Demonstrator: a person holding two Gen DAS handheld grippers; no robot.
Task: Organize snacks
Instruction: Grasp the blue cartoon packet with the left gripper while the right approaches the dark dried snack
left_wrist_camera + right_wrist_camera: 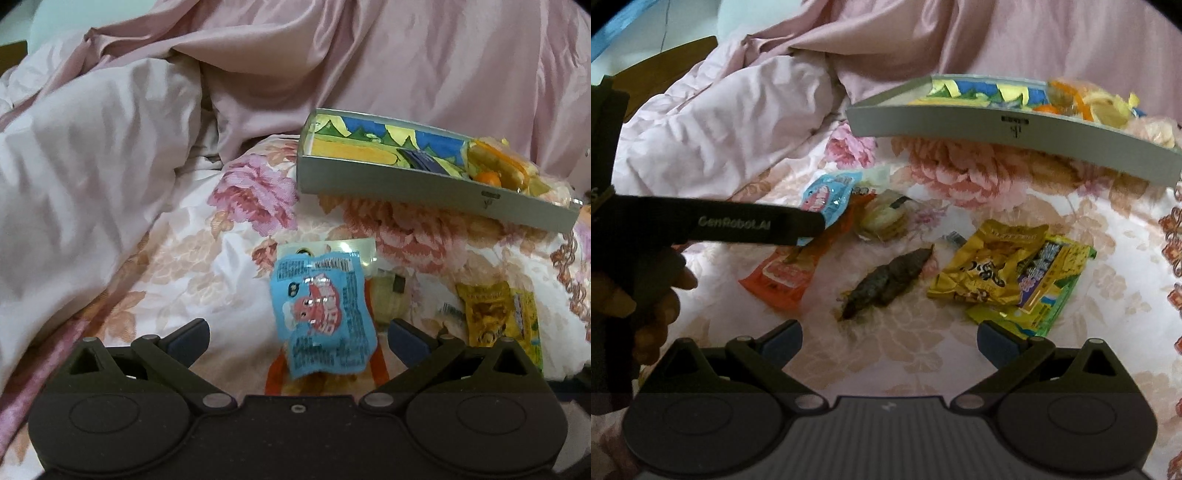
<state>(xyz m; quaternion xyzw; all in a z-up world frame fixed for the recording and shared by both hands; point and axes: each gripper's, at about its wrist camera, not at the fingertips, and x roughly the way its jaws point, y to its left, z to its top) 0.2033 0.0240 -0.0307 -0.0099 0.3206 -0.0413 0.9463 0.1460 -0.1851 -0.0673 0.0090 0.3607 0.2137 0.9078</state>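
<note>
Two grippers are working over a flowered bedsheet, and both are standing with their jaws wide apart, gripping nothing. Between the fingers of the left gripper a blue snack packet is lying on the sheet, close to the right pad but, as far as I can see, not pinched by it. Under this packet an orange packet is showing (in the right wrist view it is lying partly below the left tool's black finger). Just beyond it a clear pack of pale biscuits is resting.

The right gripper is hovering released above the sheet. Straight ahead of its open fingers a dark, long snack is lying alone. To the right of it, near the right pad, a yellow crumpled packet is lying on top of a green-yellow packet.

Farther from both tools a grey shallow box with a colourful inside is sitting, and some orange and yellow wrapped snacks are already filling its right end. Behind everything a pink quilt is piled up. A hand is holding the left tool's handle.
</note>
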